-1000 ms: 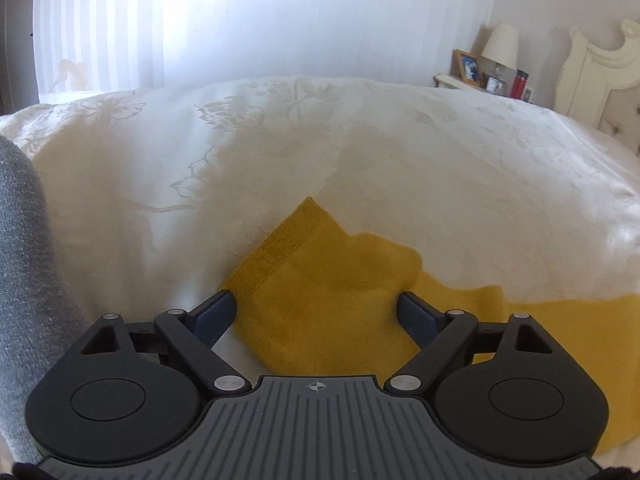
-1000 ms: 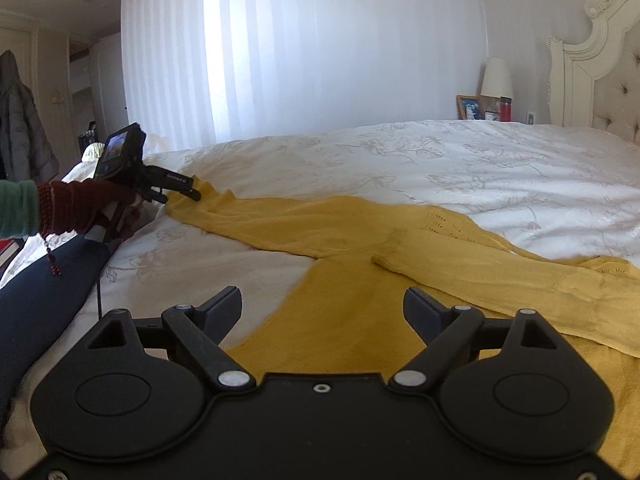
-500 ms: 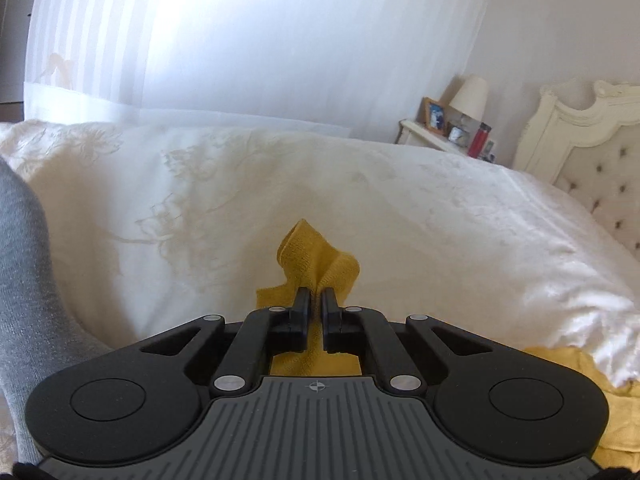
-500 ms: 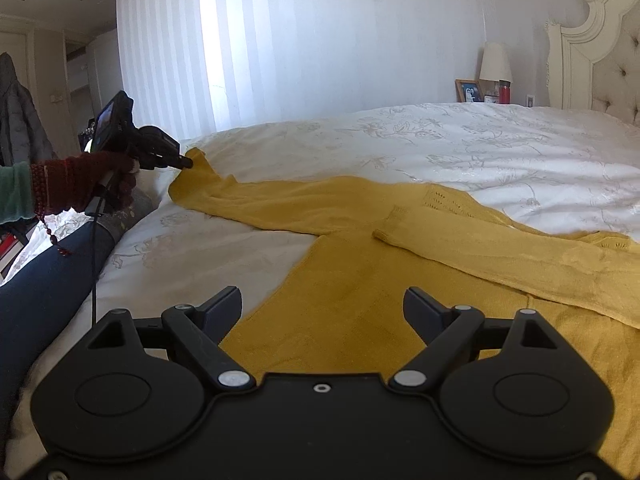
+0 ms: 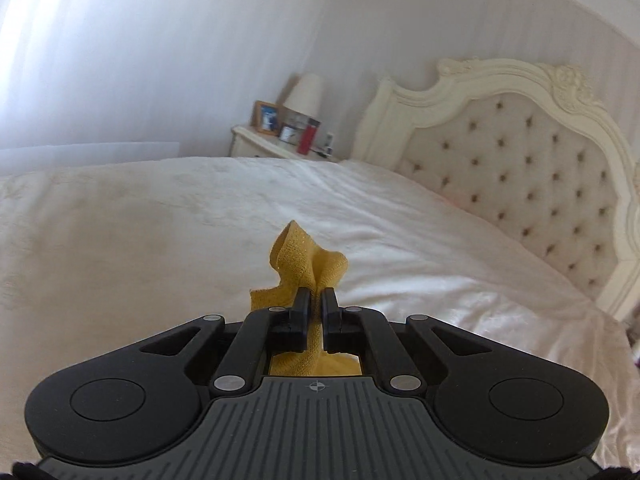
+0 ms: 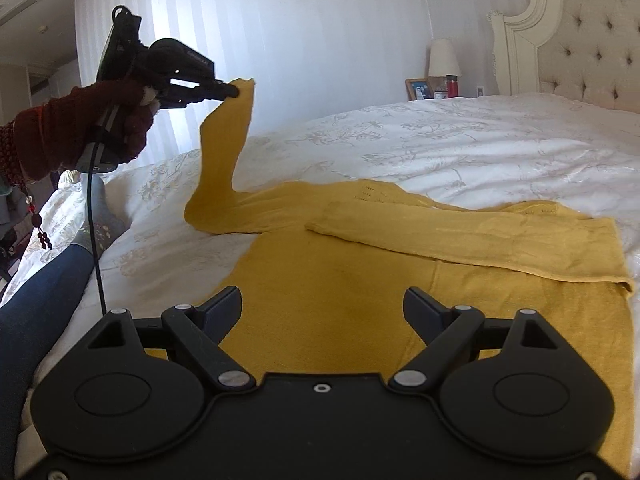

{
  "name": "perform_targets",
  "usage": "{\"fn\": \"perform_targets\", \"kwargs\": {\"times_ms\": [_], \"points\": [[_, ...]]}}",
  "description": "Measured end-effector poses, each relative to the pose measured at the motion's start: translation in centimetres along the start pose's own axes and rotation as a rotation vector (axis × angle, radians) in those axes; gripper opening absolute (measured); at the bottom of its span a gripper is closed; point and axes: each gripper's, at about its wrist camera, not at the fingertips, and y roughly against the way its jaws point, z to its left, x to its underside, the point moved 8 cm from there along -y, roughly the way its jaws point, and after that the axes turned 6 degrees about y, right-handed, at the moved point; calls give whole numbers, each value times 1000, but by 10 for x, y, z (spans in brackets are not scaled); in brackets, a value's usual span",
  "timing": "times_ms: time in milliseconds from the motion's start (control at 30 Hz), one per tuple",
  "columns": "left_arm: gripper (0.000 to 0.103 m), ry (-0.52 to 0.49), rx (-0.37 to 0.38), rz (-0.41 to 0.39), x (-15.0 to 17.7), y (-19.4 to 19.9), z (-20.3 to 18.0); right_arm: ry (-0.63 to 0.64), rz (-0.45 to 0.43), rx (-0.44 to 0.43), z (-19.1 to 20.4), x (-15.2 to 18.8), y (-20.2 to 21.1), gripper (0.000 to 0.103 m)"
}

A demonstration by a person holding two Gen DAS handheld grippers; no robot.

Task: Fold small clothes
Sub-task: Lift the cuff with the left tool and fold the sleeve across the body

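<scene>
So you had the mustard-yellow knit sweater (image 6: 320, 280) spread flat on the bed (image 6: 480, 152), over a white quilted cover with a raised floral pattern and a slightly glossy sheen. The knit looked soft and fine-ribbed, with a little openwork detail near the shoulder. One sleeve (image 6: 460, 240) was folded flat across the body toward the headboard side, lying as a long straight band with a clean cuff edge.

Your left gripper (image 6: 234, 90) was up above the bed's window-side edge, its fingers (image 5: 301, 300) pressed together on the cuff of the other sleeve (image 6: 224, 140). That sleeve hung from the pinch in a limp, twisted column down to the bed, where it bent and ran into the shoulder. In the left wrist view the cuff poked out past the fingertips as a crumpled little curl of ribbed fabric. Your left hand (image 6: 100, 128), in a dark red knit glove, held the handle with the gripper pointing roughly level toward the headboard (image 6: 580, 32).

Your right gripper (image 6: 322, 304) sat low over the sweater's body near the bed's near edge, fingers spread wide with nothing between them, just yellow knit showing underneath.
</scene>
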Motion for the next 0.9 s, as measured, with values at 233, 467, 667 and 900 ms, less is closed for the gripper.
{"fn": "perform_targets", "kwargs": {"times_ms": [233, 467, 667, 900], "points": [[6, -8, 118, 112, 66, -71, -74, -67, 7, 62, -31, 5, 13, 89], [44, 0, 197, 248, 121, -86, -87, -115, 48, 119, -50, 12, 11, 89], [49, -104, 125, 225, 138, -48, -56, -143, 94, 146, -61, 13, -2, 89], [49, -179, -78, 257, 174, -25, 13, -82, 84, 187, -73, -12, -41, 89]]}}
